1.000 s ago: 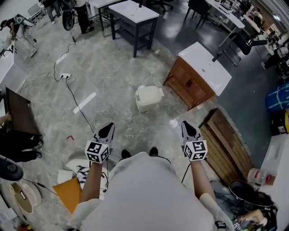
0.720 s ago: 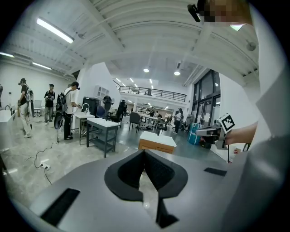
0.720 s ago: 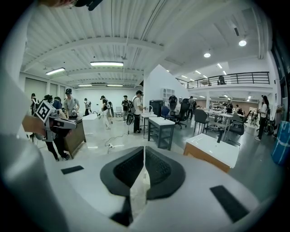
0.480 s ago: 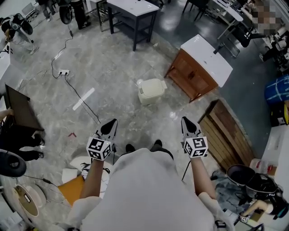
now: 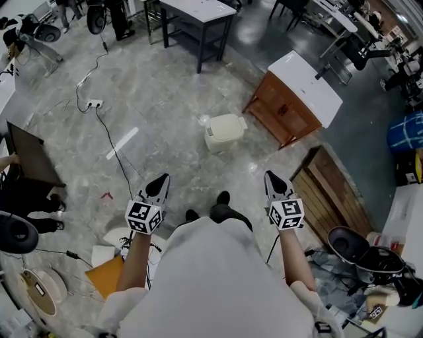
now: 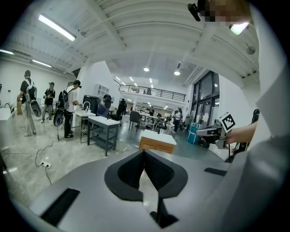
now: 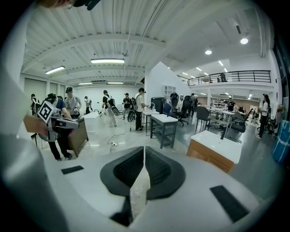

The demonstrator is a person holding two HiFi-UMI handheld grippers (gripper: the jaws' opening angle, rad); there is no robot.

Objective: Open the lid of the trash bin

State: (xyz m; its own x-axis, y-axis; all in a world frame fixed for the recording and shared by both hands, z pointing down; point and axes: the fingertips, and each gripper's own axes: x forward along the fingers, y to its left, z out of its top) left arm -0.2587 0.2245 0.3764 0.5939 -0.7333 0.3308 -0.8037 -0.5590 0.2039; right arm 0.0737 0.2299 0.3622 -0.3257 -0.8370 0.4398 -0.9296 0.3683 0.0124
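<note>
The trash bin (image 5: 223,132) is a small cream box with its lid down, standing on the grey floor next to a wooden cabinet. Both grippers are held out in front of the person, well short of the bin. In the head view my left gripper (image 5: 159,181) is below and left of the bin, and my right gripper (image 5: 271,178) is below and right of it. Each has its jaws pressed together with nothing between them, as the left gripper view (image 6: 144,152) and the right gripper view (image 7: 143,149) show. Neither gripper view shows the bin.
A wooden cabinet with a white top (image 5: 299,98) stands right of the bin. A dark table (image 5: 198,18) is at the back. A wooden panel (image 5: 332,198) lies at the right. A black cable (image 5: 114,144) and power strip (image 5: 94,103) cross the floor at left. People stand far off.
The person has stepped forward, one shoe now ahead of the other. The bin sits slightly higher in the head view. Both grippers keep their pose and stay shut.
</note>
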